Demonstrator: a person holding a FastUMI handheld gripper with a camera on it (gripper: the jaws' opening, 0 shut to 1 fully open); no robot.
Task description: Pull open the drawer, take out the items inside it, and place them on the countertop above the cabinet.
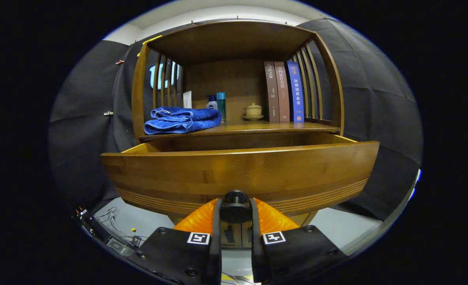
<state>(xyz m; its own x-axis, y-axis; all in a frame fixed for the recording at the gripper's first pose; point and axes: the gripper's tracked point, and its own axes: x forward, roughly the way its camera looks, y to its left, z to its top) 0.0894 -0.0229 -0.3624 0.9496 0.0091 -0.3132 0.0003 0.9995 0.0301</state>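
Drawer (240,174) is pulled out: its front panel fills the middle of the frame and we see an open gap behind the top edge, with the side rails running back under the shelf. So the opening step looks mostly or fully done. From this low angle we can't see into the drawer, so what's inside and how many items is unknown. Nothing from it has visibly reached the countertop (257,127) yet; extraction and placement are all left, as far as we can judge.

Drawer knob (235,206), dark and round, sits at bottom centre of the panel, right between our fingers. Gripper (236,215) is pinching it: both fingers pressed against the knob's sides, one each side.

Countertop runs just above the drawer, mid-frame. Already on it: folded blue towel (182,119) at left, a white tube and two small bottles (217,103) behind it, a lidded cup on a saucer (253,111) near centre, three upright books (283,91) at right. Free wood strip along the front edge, between towel and books, looks like the drop zone.

Next we'd judge: let go of the knob, lift above the panel, look down into the drawer.
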